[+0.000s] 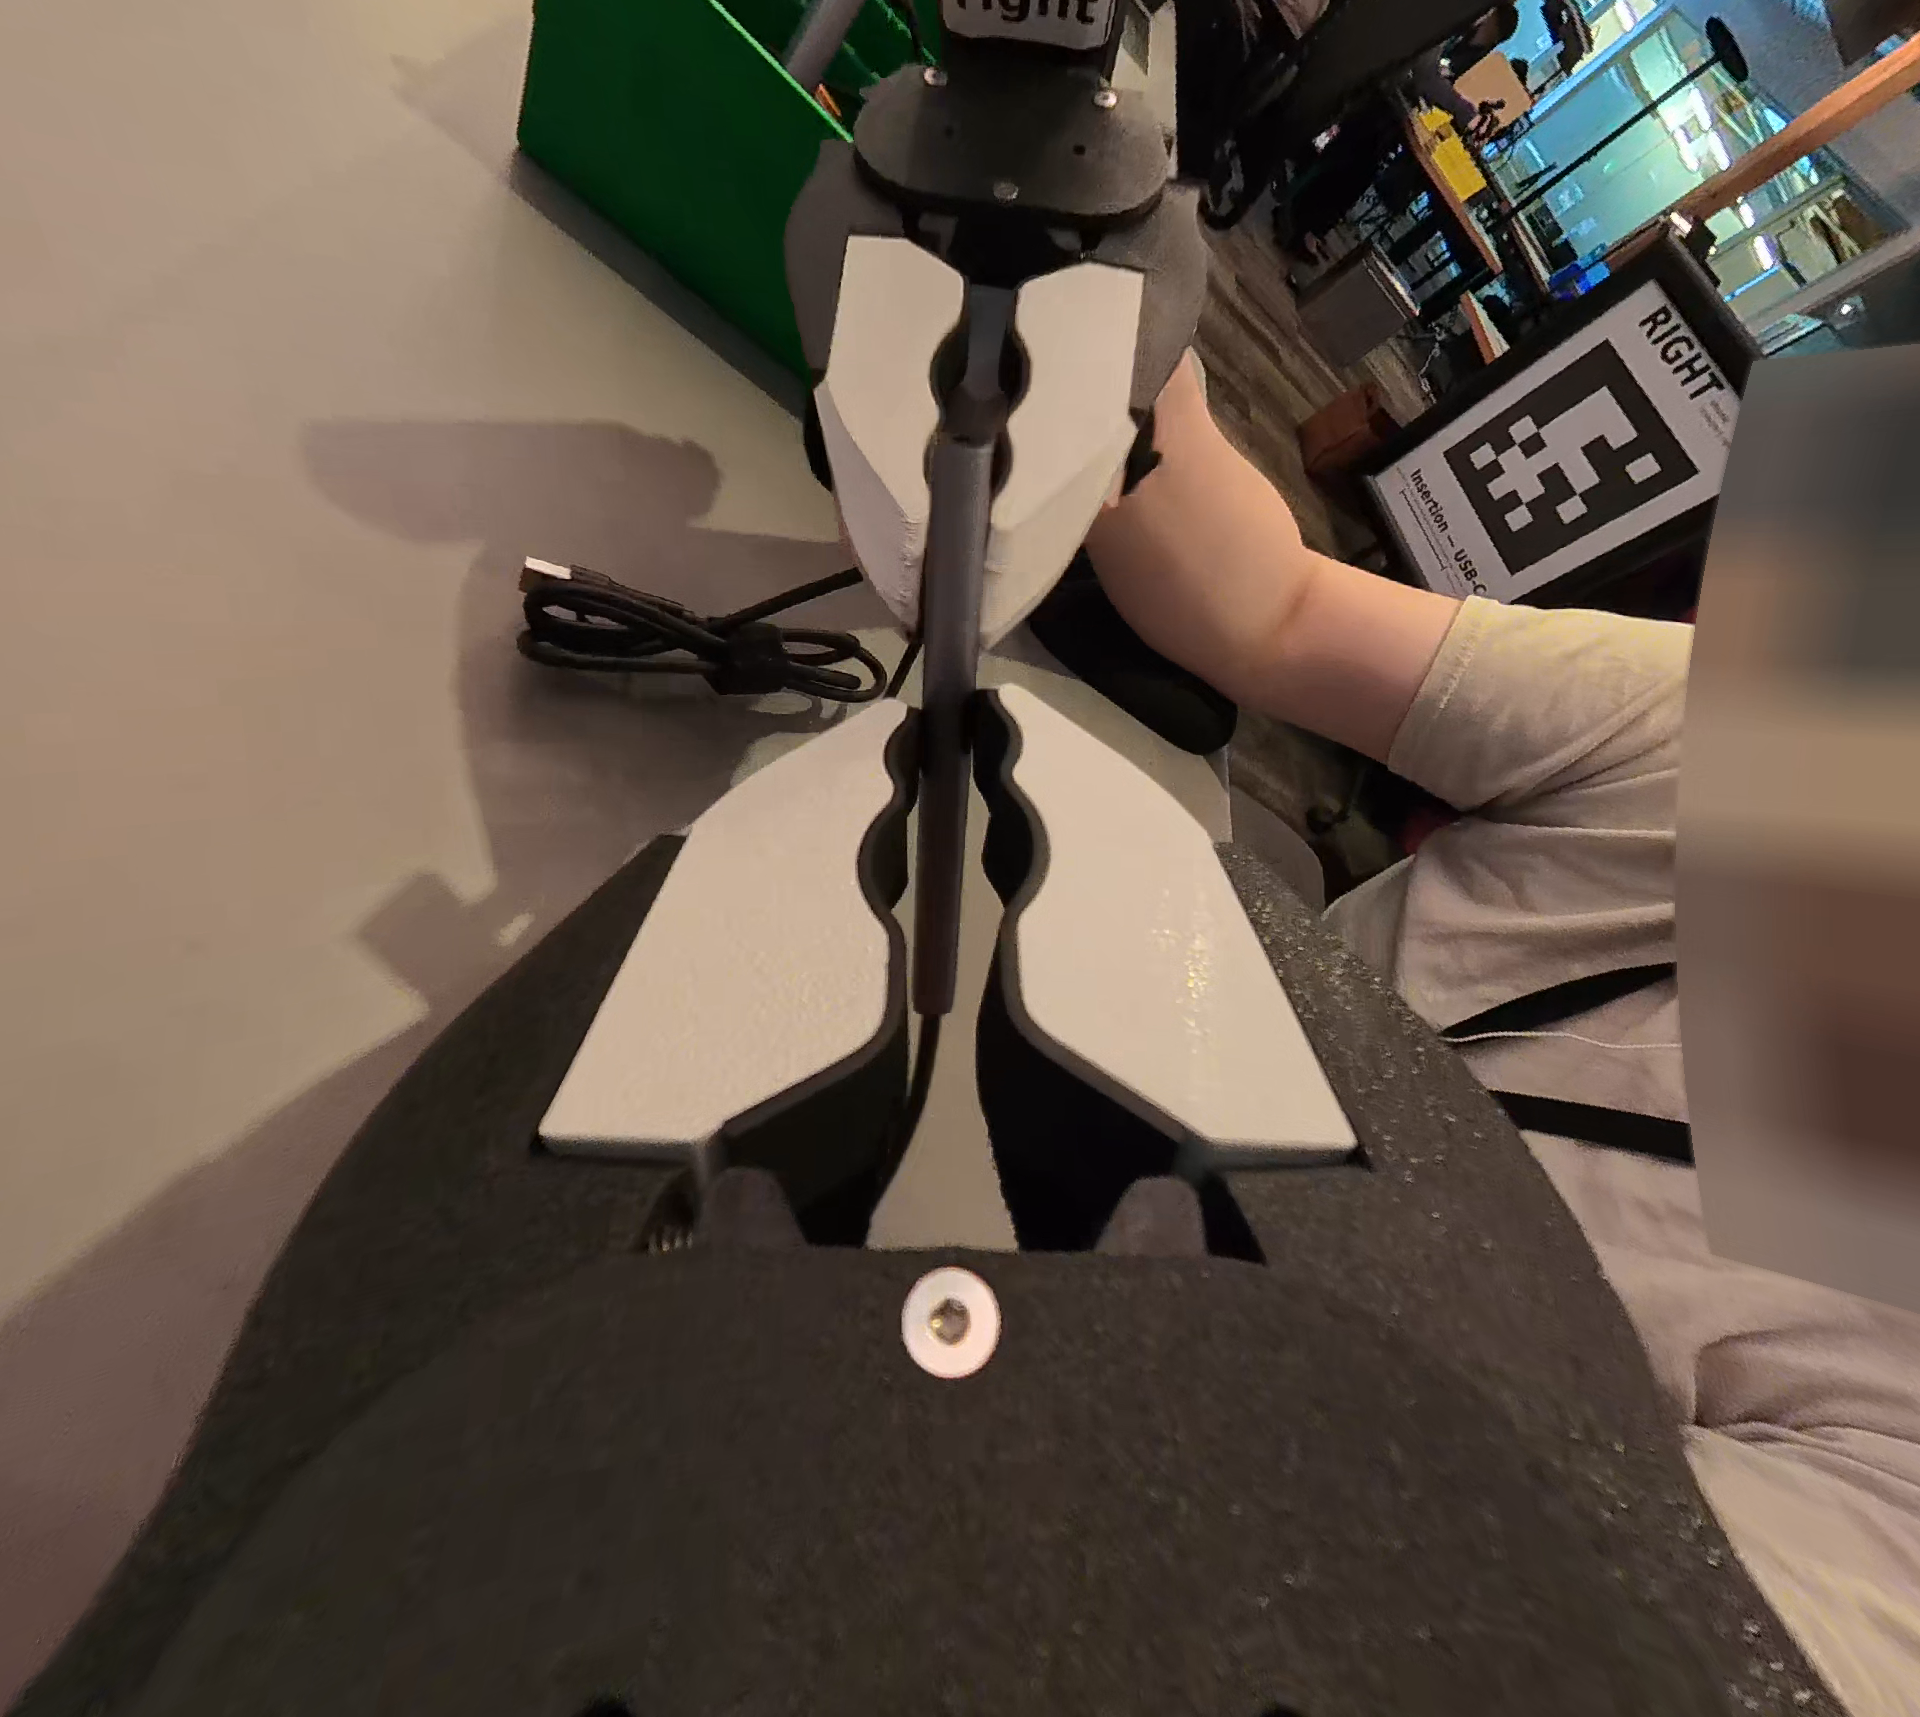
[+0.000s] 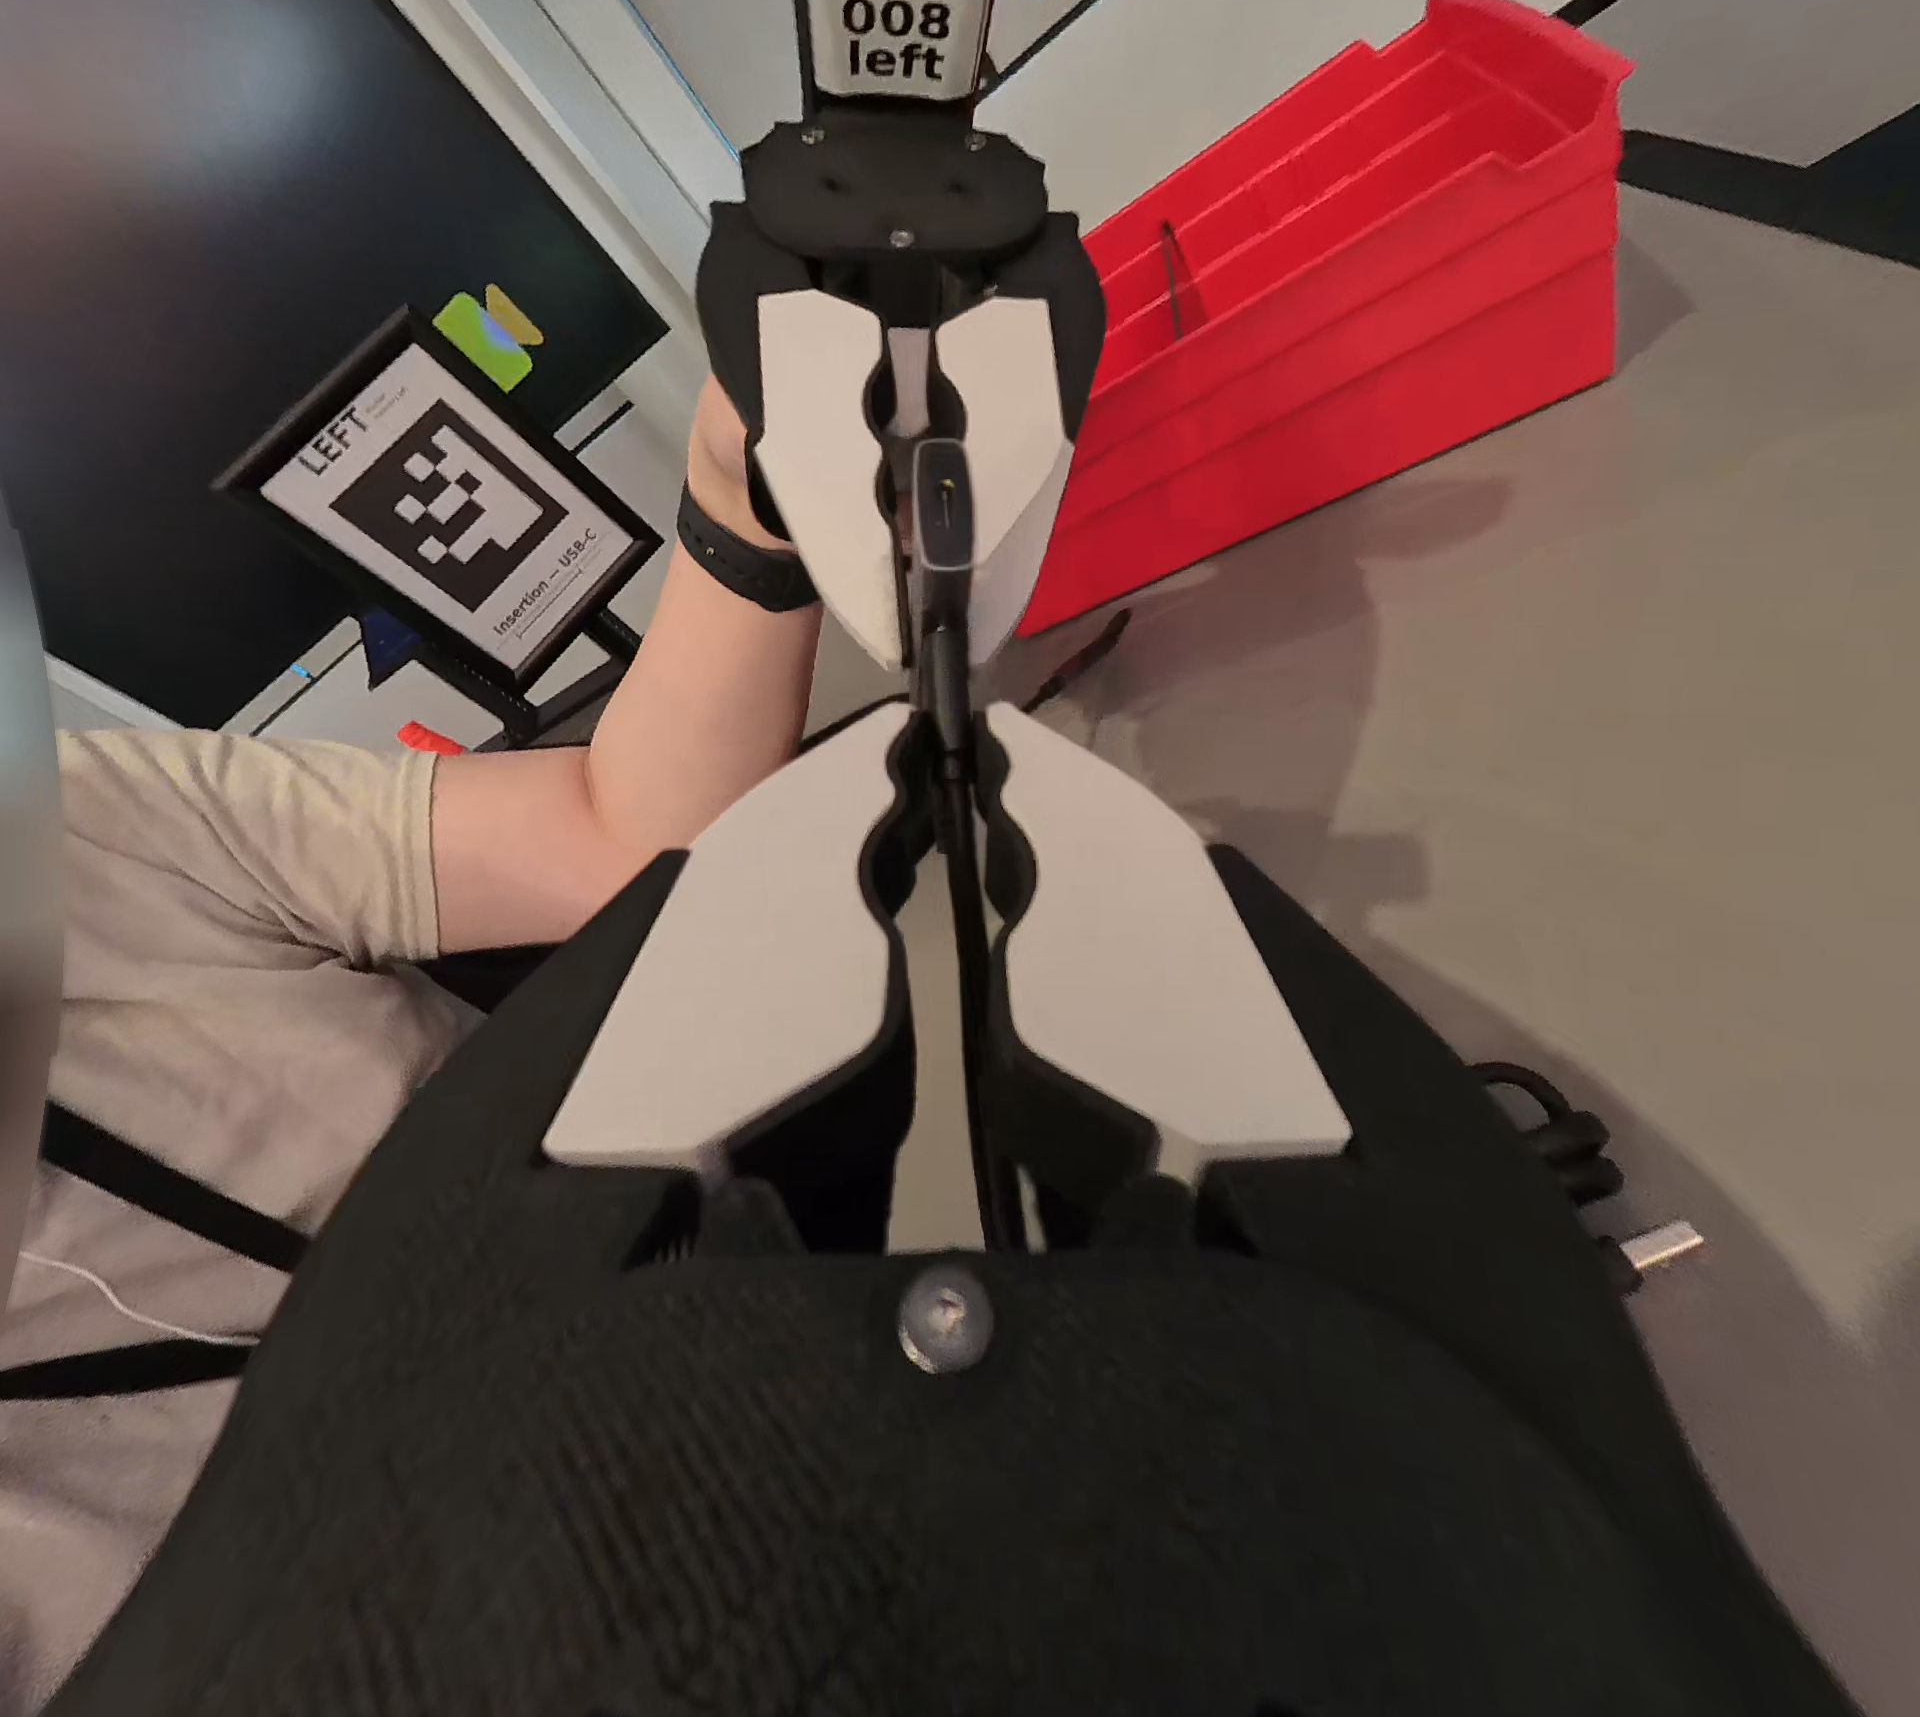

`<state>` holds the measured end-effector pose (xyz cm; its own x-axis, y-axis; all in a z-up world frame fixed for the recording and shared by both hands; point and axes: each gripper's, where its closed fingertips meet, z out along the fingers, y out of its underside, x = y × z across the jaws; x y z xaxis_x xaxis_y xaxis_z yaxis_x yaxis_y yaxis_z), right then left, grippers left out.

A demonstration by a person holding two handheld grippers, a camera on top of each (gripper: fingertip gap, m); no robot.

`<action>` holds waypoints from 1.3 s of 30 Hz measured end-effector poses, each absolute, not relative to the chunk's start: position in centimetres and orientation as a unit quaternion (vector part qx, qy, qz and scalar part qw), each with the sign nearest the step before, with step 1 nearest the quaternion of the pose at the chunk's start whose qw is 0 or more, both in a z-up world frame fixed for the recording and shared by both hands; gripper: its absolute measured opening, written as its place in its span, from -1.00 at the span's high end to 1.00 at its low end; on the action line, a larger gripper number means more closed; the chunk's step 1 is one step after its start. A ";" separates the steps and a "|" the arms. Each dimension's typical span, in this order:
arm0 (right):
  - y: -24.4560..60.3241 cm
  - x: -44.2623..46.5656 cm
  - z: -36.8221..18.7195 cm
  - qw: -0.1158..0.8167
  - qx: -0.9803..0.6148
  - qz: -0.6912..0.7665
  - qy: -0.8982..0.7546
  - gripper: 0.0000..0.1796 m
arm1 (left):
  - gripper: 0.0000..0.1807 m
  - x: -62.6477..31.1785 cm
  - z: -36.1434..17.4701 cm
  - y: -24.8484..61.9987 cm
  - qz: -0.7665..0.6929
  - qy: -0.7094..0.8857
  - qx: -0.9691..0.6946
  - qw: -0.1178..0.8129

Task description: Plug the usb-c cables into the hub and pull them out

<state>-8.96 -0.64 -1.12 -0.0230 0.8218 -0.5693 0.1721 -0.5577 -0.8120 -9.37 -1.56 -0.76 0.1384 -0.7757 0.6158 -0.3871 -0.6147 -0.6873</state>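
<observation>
Left gripper (image 1: pixel 943 706): my fingers are closed down to a narrow slot and clamp the grey hub (image 1: pixel 954 587) edge-on. The hub runs straight out toward 12 o'clock and its own lead trails back between the finger roots at 6. Right gripper (image 2: pixel 948 711): fingers are pinched just as tight on the black usb-c cable (image 2: pixel 966 919), grip just behind the plug (image 2: pixel 940 675), cable running back to 6 o'clock through the gap. The two grippers sit nose to nose, tips near each other but apart, both held above the grey table (image 1: pixel 260 317). In the right wrist view the plug meets the near end of the hub at 12 o'clock. I can't tell whether it is fully seated or only touching the port. In the left wrist view the far end of the hub goes into the right gripper's fingers. A spare coiled black cable (image 1: pixel 707 644) lies on the table at 9 to 10 o'clock of my left fingertips, untouched. Green bin (image 1: pixel 665 140) is at 11 o'clock in the left view, red bin (image 2: pixel 1351 337) at 1 to 2 o'clock in the right view.
</observation>
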 end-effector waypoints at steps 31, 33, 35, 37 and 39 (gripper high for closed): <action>-1.1 -13.0 3.3 0.430 -0.640 0.579 -0.265 0.71 | 0.91 -10.0 5.8 1.1 -0.523 0.295 -0.720 0.349; -0.8 -12.9 3.6 0.435 -0.628 0.601 -0.235 0.70 | 0.91 -9.8 6.0 1.1 -0.517 0.293 -0.720 0.358; -0.7 -13.1 3.0 0.421 -0.638 0.604 -0.225 0.70 | 0.91 -9.5 6.2 1.1 -0.515 0.293 -0.720 0.361; -0.7 -13.4 2.5 0.411 -0.646 0.603 -0.223 0.67 | 0.91 -9.2 6.5 1.0 -0.520 0.290 -0.716 0.365; -0.9 -13.4 3.2 0.412 -0.629 0.625 -0.210 0.71 | 0.91 -8.8 6.8 0.8 -0.523 0.291 -0.711 0.368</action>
<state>-13.37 -0.91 3.16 0.1317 0.7787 -0.6135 -0.2509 -0.5725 -0.7805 -8.81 0.79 6.76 0.2830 -0.7995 0.5299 -0.0289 -0.5593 -0.8284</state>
